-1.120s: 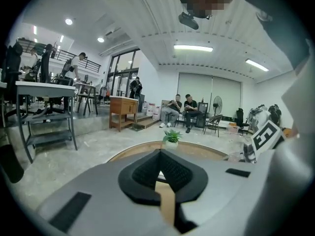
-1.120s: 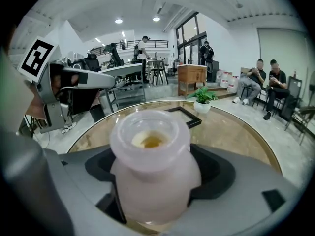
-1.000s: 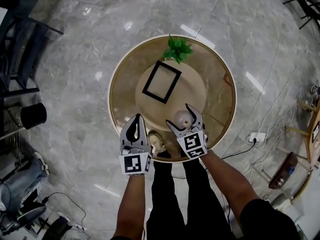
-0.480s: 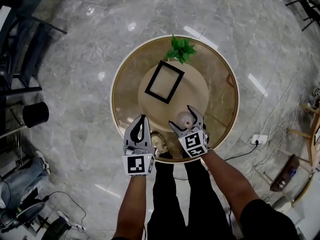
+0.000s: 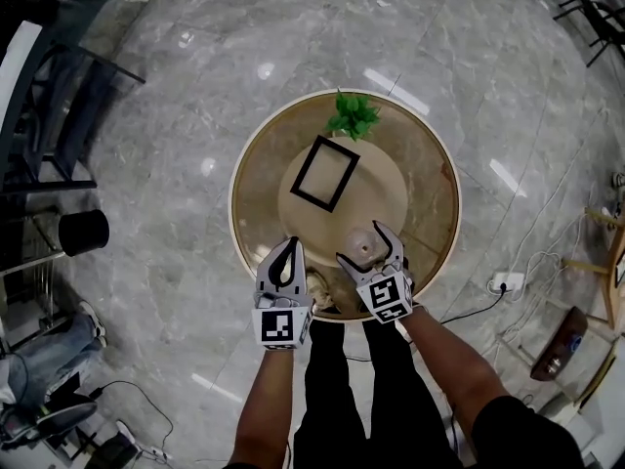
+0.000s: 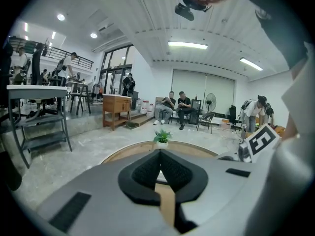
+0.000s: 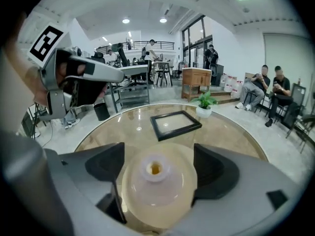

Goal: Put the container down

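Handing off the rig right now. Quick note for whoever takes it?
Left claw: shut, empty, at the table's near edge.
Right claw: shut on the container, over the table's near side; can't tell whether its base touches the top.
Black frame sits mid-table and the potted plant at the far edge, both apart from the container.
Done: container gripped and over the table.
Left: set it down, open the right claw, back off.

Bright indoor light, fisheye-bent edges.
Glare from white ceiling strip lights (image 6: 187,45) streaks the glossy grey marble floor (image 5: 176,115); foreground soft.
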A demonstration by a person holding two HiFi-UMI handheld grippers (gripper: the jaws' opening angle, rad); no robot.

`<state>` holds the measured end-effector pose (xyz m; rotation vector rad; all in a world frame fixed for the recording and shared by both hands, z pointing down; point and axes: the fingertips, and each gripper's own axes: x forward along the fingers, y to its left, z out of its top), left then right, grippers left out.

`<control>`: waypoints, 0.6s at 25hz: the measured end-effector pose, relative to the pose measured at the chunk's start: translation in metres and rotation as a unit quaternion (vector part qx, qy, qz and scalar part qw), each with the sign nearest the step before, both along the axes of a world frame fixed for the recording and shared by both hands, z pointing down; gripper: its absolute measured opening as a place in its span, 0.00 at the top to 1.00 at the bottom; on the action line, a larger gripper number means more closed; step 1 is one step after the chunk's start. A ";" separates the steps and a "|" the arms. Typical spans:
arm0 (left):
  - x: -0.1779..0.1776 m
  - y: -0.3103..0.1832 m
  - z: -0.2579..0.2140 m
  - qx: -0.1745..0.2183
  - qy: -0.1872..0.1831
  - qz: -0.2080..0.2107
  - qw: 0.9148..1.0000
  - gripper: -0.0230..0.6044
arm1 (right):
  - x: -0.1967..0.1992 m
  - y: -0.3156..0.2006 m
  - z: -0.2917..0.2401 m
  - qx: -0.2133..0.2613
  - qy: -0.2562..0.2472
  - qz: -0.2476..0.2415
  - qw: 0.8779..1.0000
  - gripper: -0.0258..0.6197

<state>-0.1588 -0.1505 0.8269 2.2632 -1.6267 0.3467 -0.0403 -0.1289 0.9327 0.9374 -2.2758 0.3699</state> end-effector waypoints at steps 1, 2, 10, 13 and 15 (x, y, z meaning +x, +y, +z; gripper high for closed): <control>0.001 0.000 -0.008 0.002 0.001 0.001 1.000 0.97 | 0.002 0.000 -0.016 0.008 -0.007 0.005 1.000 0.31; 0.002 0.000 -0.017 0.003 0.003 0.001 1.000 0.97 | 0.003 -0.001 -0.035 0.019 -0.016 0.007 1.000 0.31; 0.012 -0.017 -0.117 0.040 0.013 0.012 0.999 0.97 | 0.004 -0.026 -0.210 0.113 -0.097 0.018 0.989 0.44; 0.012 -0.016 -0.158 0.047 0.016 0.011 0.999 0.97 | 0.002 -0.028 -0.277 0.142 -0.124 0.024 0.982 0.55; 0.013 -0.015 -0.185 0.051 0.022 0.012 0.998 0.97 | -0.001 -0.028 -0.319 0.165 -0.138 0.023 0.976 0.64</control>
